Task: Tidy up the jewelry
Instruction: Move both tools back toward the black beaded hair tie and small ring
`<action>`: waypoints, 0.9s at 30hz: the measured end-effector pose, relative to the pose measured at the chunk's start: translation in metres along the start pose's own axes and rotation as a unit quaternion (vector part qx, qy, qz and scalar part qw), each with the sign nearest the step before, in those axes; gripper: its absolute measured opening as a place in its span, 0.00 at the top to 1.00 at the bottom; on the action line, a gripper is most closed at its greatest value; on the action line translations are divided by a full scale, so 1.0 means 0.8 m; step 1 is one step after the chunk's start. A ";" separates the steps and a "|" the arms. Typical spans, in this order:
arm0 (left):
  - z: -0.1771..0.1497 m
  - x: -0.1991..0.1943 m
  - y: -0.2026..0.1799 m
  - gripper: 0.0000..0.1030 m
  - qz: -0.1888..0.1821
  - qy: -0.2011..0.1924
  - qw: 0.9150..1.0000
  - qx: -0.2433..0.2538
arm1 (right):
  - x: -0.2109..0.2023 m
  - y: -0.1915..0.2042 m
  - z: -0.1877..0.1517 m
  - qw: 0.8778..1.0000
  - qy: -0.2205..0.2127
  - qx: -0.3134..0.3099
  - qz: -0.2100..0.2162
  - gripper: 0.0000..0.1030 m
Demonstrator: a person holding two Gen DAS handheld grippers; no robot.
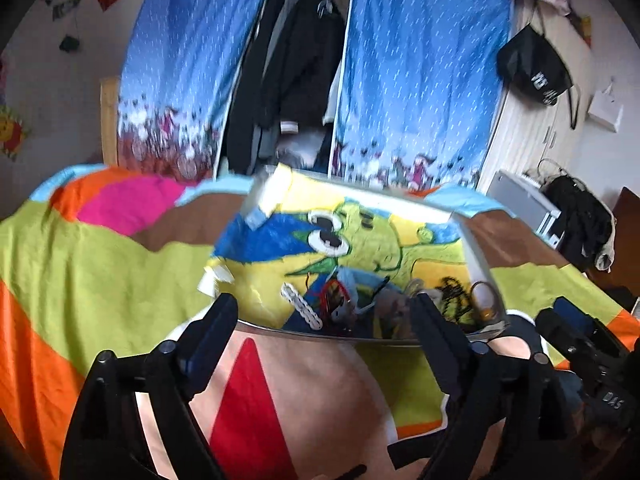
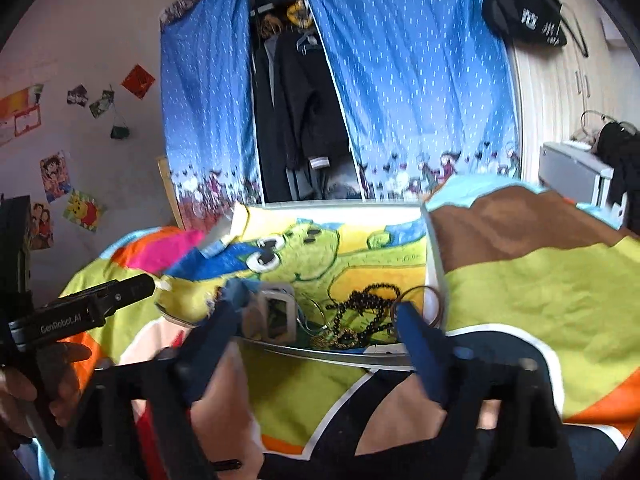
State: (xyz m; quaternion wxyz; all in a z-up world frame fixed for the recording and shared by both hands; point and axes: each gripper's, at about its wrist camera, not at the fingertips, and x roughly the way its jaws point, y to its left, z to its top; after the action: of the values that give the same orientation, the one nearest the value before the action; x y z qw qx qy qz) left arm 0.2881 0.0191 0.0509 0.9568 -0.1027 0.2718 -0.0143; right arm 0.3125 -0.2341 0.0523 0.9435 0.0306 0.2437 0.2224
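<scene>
A shallow white box [image 1: 475,258] lined with a bright cartoon picture lies on the bed. Its near end holds tangled jewelry: a white beaded bracelet [image 1: 301,307], a red piece [image 1: 333,294], a black bead necklace [image 1: 452,296] and a thin bangle [image 1: 486,294]. My left gripper [image 1: 328,320] is open, its tips just short of the box's front rim. My right gripper [image 2: 320,326] is open too, at the same rim [image 2: 332,354]. Ahead of it lie the black bead necklace [image 2: 368,304], a brown bangle [image 2: 420,306] and a white rectangular piece [image 2: 276,316].
The box rests on a multicoloured bedspread [image 1: 100,272]. Behind the bed hang blue patterned curtains [image 1: 420,80] around dark hanging clothes [image 1: 296,60]. A black bag [image 1: 534,66] hangs on white cabinet doors at right. A hand [image 2: 36,384] holds the left gripper's handle.
</scene>
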 end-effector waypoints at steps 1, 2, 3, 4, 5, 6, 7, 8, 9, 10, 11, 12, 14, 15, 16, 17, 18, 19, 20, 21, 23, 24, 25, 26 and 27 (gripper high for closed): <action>-0.001 -0.012 -0.002 0.18 0.003 -0.010 1.000 0.003 | -0.013 0.003 0.001 1.000 -0.010 0.000 -0.001 0.10; -0.001 -0.023 -0.004 0.18 0.006 -0.019 1.000 0.007 | -0.022 0.006 0.002 1.000 -0.016 -0.001 0.000 0.06; -0.002 -0.035 -0.005 0.18 0.008 -0.027 1.000 0.011 | -0.032 0.009 0.003 1.000 -0.023 -0.001 0.001 0.03; -0.002 -0.047 -0.006 0.18 0.009 -0.033 0.999 0.016 | -0.042 0.012 0.004 1.000 -0.030 -0.002 0.003 0.02; -0.002 -0.058 -0.007 0.18 0.007 -0.038 0.999 0.019 | -0.050 0.015 0.005 0.999 -0.036 -0.003 0.003 0.00; -0.003 -0.075 -0.009 0.17 0.006 -0.045 0.999 0.023 | -0.058 0.019 0.006 0.999 -0.041 -0.005 0.003 0.00; -0.004 -0.083 -0.009 0.16 0.005 -0.049 0.998 0.024 | -0.068 0.023 0.007 0.999 -0.046 -0.009 0.004 0.00; -0.005 -0.095 -0.009 0.14 0.005 -0.056 0.998 0.026 | -0.075 0.027 0.007 0.999 -0.050 -0.012 0.005 0.00; -0.007 -0.112 -0.010 0.08 0.007 -0.066 0.997 0.027 | -0.087 0.032 0.007 0.998 -0.058 -0.016 0.007 0.00; -0.009 -0.124 -0.010 0.05 0.007 -0.075 0.997 0.026 | -0.094 0.036 0.007 0.998 -0.063 -0.019 0.008 0.00; -0.010 -0.132 -0.011 0.04 0.007 -0.081 0.996 0.026 | -0.107 0.042 0.006 0.997 -0.070 -0.023 0.011 0.00; -0.013 -0.146 -0.012 0.04 0.006 -0.089 0.996 0.028 | -0.115 0.046 0.006 0.997 -0.074 -0.026 0.014 0.00; -0.019 -0.169 -0.016 0.03 0.004 -0.097 0.995 0.036 | -0.135 0.057 0.002 0.996 -0.083 -0.035 0.020 0.00; -0.021 -0.177 -0.016 0.03 0.004 -0.100 0.994 0.039 | -0.143 0.062 0.001 0.995 -0.086 -0.039 0.021 0.00; -0.024 -0.186 -0.017 0.03 0.005 -0.105 0.994 0.042 | -0.151 0.065 -0.002 0.995 -0.089 -0.043 0.023 0.00; -0.030 -0.198 -0.019 0.03 0.006 -0.110 0.993 0.045 | -0.161 0.070 -0.005 0.994 -0.093 -0.046 0.025 0.00; -0.033 -0.205 -0.020 0.03 0.006 -0.112 0.993 0.047 | -0.170 0.074 -0.009 0.994 -0.095 -0.048 0.027 0.00; -0.039 -0.214 -0.020 0.03 0.007 -0.112 0.993 0.048 | -0.178 0.078 -0.012 0.994 -0.097 -0.050 0.029 0.00; -0.044 -0.221 -0.020 0.03 0.007 -0.112 0.993 0.047 | -0.188 0.083 -0.017 0.993 -0.099 -0.053 0.032 0.00; -0.048 -0.227 -0.019 0.03 0.007 -0.111 0.993 0.046 | -0.195 0.086 -0.021 0.993 -0.099 -0.055 0.033 0.00; -0.061 -0.240 -0.017 0.03 0.008 -0.110 0.993 0.044 | -0.207 0.092 -0.031 0.993 -0.099 -0.057 0.032 0.00; -0.066 -0.244 -0.015 0.03 0.009 -0.109 0.993 0.045 | -0.213 0.095 -0.038 0.993 -0.098 -0.059 0.031 0.00; -0.072 -0.249 -0.013 0.03 0.010 -0.108 0.993 0.046 | -0.218 0.097 -0.043 0.993 -0.098 -0.060 0.031 0.00; -0.080 -0.254 -0.012 0.03 0.012 -0.106 0.993 0.048 | -0.223 0.100 -0.051 0.993 -0.096 -0.062 0.028 0.00; -0.088 -0.257 -0.011 0.03 0.014 -0.104 0.993 0.050 | -0.226 0.102 -0.057 0.993 -0.095 -0.063 0.027 0.00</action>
State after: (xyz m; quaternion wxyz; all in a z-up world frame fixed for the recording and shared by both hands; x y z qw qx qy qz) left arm 0.0765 0.0145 0.1008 0.9839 -0.0518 0.1710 -0.0038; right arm 0.1163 -0.2416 0.1066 0.9562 -0.0017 0.1370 0.2587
